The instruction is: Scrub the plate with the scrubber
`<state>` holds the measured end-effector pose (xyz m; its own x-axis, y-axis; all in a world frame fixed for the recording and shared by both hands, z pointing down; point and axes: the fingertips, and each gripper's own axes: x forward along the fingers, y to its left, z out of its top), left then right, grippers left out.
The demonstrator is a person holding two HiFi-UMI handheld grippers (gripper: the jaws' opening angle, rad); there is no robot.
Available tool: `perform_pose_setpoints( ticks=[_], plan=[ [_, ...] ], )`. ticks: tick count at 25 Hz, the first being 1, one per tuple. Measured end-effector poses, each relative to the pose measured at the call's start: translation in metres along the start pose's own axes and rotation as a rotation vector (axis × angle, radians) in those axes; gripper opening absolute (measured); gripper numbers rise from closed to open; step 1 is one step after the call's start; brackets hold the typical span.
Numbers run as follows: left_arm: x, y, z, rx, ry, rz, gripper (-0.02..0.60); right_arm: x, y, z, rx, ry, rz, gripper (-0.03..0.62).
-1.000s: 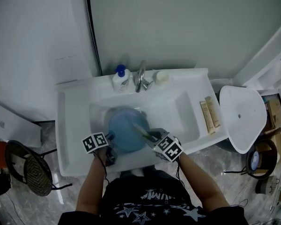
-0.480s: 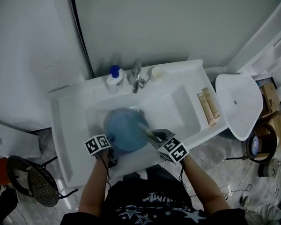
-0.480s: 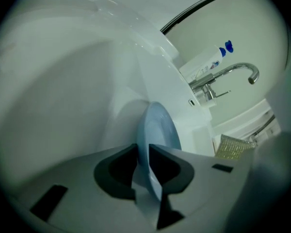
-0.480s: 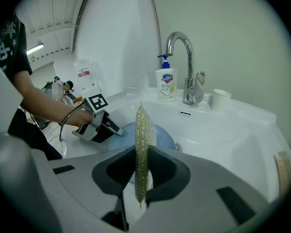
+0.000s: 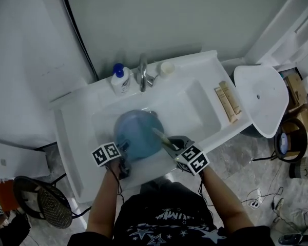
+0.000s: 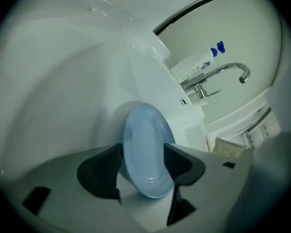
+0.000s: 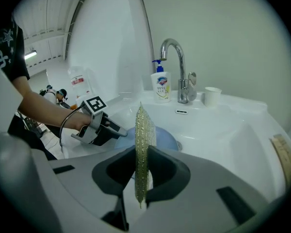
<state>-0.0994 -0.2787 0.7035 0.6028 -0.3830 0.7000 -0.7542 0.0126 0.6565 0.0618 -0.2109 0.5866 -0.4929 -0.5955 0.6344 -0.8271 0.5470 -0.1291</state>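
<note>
A light blue plate point(image 5: 136, 137) stands tilted in the white sink point(image 5: 72, 137). My left gripper point(image 5: 124, 152) is at the plate's near left rim. In the left gripper view the plate point(image 6: 145, 130) is between the jaws of that gripper point(image 6: 143, 154). The jaws have just been opening and stand wide, and the pads do not press on the rim. My right gripper point(image 5: 172, 145) is shut on a thin yellow-green mesh scrubber point(image 5: 160, 136), which lies against the plate's right side. The scrubber point(image 7: 143, 140) stands on edge between the right gripper's point(image 7: 144, 169) pads, with the plate point(image 7: 165, 139) behind it.
A faucet point(image 5: 142, 70) rises at the back of the sink, with a blue-capped soap bottle point(image 5: 119, 80) on its left and a small white cup point(image 5: 167, 67) on its right. Two tan bars point(image 5: 227, 104) lie on the right ledge. A white round basin point(image 5: 262, 99) stands beyond.
The head view has swung, so the sink now sits more tilted in the picture. Both grippers stay at the plate's near edge, and the scrubber keeps its place by the right rim.
</note>
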Motion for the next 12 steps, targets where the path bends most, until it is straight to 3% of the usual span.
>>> perform_pose_setpoints(
  ticks=[6,12],
  plan=[
    [-0.023,-0.009,0.000,0.023,-0.055,0.013,0.255,-0.016,0.017,-0.001,-0.044,-0.032,0.028,0.074],
    [-0.064,-0.044,-0.006,0.030,-0.161,-0.042,0.255,-0.052,0.034,-0.003,-0.051,-0.101,0.047,0.074]
  ],
)
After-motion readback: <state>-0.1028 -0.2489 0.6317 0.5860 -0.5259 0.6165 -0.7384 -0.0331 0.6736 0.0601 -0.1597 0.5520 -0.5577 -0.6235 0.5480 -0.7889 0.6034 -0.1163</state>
